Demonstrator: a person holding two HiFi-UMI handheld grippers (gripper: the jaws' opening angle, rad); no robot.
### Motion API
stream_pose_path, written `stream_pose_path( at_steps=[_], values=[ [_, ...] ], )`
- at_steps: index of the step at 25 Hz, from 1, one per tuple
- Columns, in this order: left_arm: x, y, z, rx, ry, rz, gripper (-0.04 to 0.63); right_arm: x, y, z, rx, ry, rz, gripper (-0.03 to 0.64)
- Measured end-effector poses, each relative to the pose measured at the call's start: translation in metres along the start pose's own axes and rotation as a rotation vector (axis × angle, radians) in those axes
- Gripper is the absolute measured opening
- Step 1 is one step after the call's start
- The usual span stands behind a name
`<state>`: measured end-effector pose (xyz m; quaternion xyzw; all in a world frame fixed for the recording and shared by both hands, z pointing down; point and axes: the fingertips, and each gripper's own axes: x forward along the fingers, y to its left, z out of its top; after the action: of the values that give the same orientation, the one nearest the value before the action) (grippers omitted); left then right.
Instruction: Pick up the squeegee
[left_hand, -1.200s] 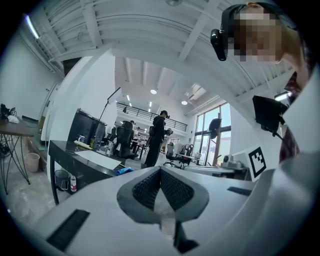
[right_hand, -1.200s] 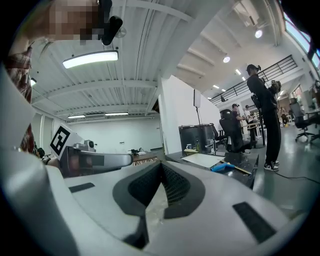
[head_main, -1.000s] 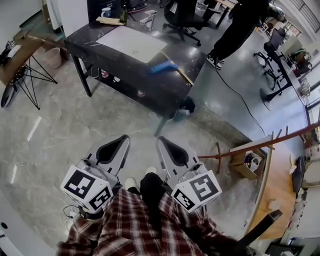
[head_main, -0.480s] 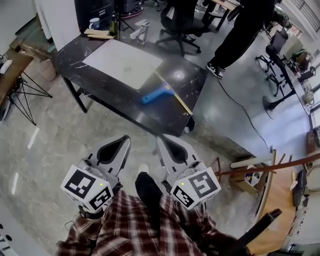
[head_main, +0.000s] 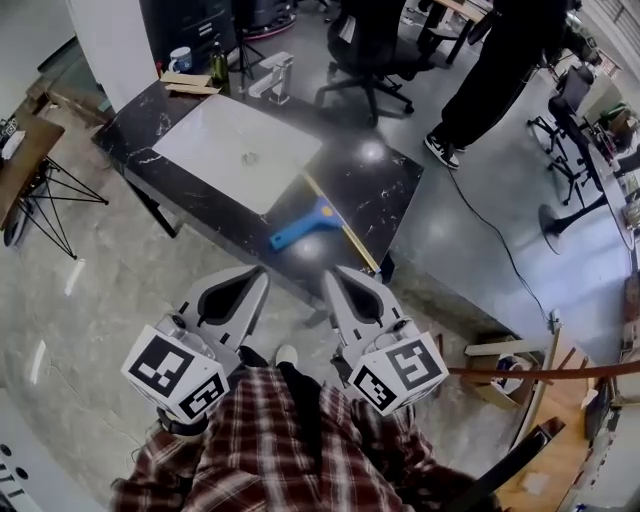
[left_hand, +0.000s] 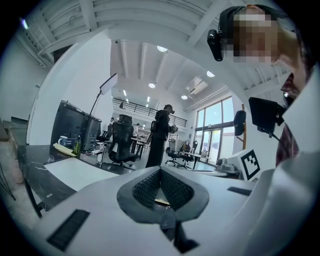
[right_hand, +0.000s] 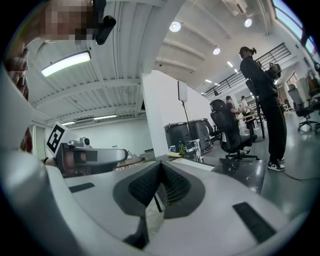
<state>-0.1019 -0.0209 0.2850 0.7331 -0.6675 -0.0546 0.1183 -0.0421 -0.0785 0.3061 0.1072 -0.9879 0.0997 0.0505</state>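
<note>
A blue-handled squeegee (head_main: 305, 224) lies on the near right part of a black marble table (head_main: 385, 185), its blade along a thin yellow strip (head_main: 345, 232). My left gripper (head_main: 258, 275) and right gripper (head_main: 335, 272) are held side by side at the table's near edge, just short of the squeegee. Both are shut with nothing in them. In the left gripper view the left gripper's (left_hand: 160, 169) dark pads meet at the tip. The right gripper's (right_hand: 161, 164) pads do the same in the right gripper view. The squeegee is hidden behind the jaws in both gripper views.
A white sheet (head_main: 238, 150) covers the table's middle, with a mug (head_main: 180, 58), a bottle (head_main: 218, 65) and a metal fixture (head_main: 272, 78) at its far end. A person in black (head_main: 490, 70) and an office chair (head_main: 365, 40) stand beyond. Wooden frames sit left (head_main: 40, 170) and right (head_main: 505, 358).
The table and squeegee have come much closer in the head view as both grippers advanced toward them. Both grippers stayed shut and side by side.
</note>
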Motion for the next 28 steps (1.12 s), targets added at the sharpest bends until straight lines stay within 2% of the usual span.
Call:
stream_pose_path(
  at_steps=[7,15,23,28],
  values=[
    [0.042,0.028,-0.001,-0.017,0.015,-0.031,0.011,0.028,-0.033,-0.001,0.002,0.026,-0.024,0.012],
    [0.096,0.090,0.010,-0.021,0.055,-0.142,0.011,0.088,-0.069,0.007,0.009,0.040,-0.140,0.012],
    [0.146,0.151,0.027,0.003,0.137,-0.351,0.011,0.149,-0.105,0.017,0.054,0.019,-0.365,0.012],
    [0.166,0.166,0.020,0.022,0.175,-0.464,0.011,0.171,-0.110,0.009,0.067,0.022,-0.450,0.012]
  ],
)
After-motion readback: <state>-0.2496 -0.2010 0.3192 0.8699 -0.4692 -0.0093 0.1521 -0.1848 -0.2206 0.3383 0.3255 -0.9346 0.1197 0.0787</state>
